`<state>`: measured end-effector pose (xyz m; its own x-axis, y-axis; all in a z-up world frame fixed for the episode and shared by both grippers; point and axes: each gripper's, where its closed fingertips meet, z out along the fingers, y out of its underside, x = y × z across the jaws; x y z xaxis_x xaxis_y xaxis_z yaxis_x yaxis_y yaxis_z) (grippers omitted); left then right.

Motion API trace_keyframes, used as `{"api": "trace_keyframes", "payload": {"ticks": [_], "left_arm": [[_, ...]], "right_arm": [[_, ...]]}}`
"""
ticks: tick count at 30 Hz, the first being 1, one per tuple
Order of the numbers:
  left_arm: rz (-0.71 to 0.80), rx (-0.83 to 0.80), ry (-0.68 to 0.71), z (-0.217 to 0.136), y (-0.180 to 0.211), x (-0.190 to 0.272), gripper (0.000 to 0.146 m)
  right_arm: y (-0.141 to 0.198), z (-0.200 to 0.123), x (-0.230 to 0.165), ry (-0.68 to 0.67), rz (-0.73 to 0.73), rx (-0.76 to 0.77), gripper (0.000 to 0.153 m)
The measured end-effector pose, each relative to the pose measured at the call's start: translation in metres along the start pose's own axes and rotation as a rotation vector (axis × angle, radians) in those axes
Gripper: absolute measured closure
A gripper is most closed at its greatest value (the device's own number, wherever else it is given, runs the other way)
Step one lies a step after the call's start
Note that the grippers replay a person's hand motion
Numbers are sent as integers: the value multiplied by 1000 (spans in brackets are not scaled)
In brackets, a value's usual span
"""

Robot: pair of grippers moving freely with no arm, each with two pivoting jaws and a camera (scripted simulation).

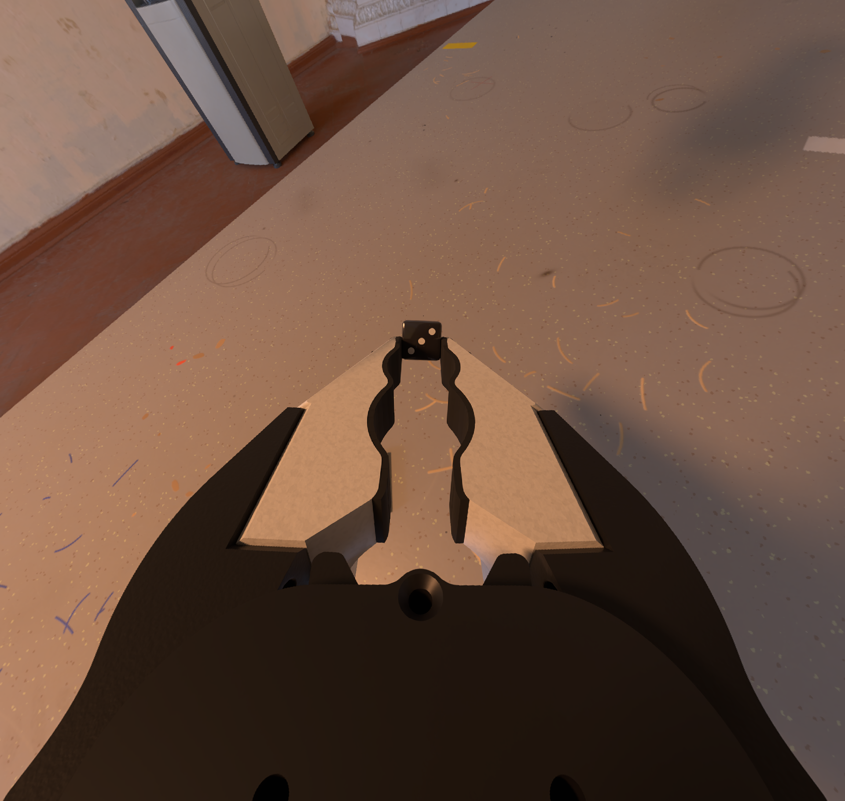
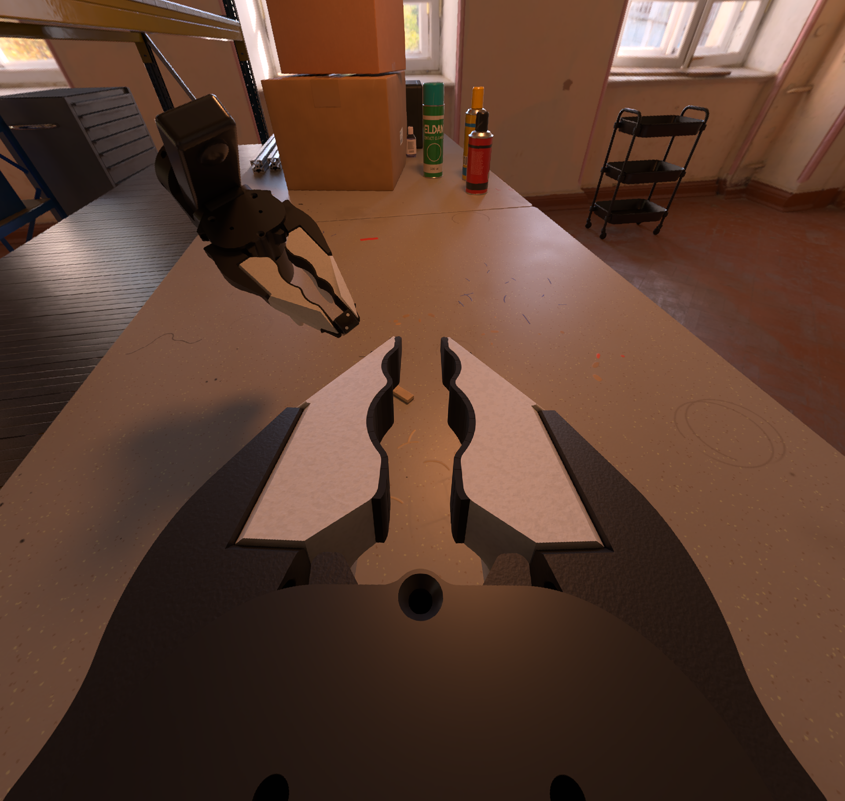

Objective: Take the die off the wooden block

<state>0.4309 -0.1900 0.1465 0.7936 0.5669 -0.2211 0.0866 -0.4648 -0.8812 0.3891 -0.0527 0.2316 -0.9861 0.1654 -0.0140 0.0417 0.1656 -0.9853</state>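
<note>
Die [image 1: 421, 340]: black with pale pips, pinched at the very tips of my left tool [image 1: 421, 348] and held up in the air, clear of the counter [image 1: 594, 212]. In the right wrist view I see the same die [image 2: 346, 320] as a small dark cube at the end of that tool.

Left tool: nearly closed, its two tips pressed on opposite faces of the die; only the tips hold it, so I judge the hold shallow and best moved slowly.

Wooden block [image 2: 404, 395]: a small pale piece lying flat on the counter, showing between the fingers of my right tool [image 2: 421, 345], partly hidden behind the left-hand finger. Nothing sits on it, so I judge the lift-off done.

Right tool: its fingers stand apart with a plain gap between the tips and nothing in them; it hovers above the block, touching nothing.

Why held so: I read the raised left tool as keeping the die well apart from the block, with only the set-down left.

Open room: bare counter lies all round the block; the cardboard boxes [image 2: 336, 130] and spray cans [image 2: 432, 130] stand far off at the back.

Edges: the counter's side edge runs near in the left wrist view, with red-brown floor [image 1: 114, 240] beyond, so I would steer the die inward.
</note>
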Motion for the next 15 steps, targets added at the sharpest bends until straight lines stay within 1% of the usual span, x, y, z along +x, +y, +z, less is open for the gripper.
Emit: {"api": "trace_keyframes", "payload": {"ticks": [15], "left_arm": [[0,-24,17,3,5,3,130]], "right_arm": [[6,2,2,4,2,-26,136]]}}
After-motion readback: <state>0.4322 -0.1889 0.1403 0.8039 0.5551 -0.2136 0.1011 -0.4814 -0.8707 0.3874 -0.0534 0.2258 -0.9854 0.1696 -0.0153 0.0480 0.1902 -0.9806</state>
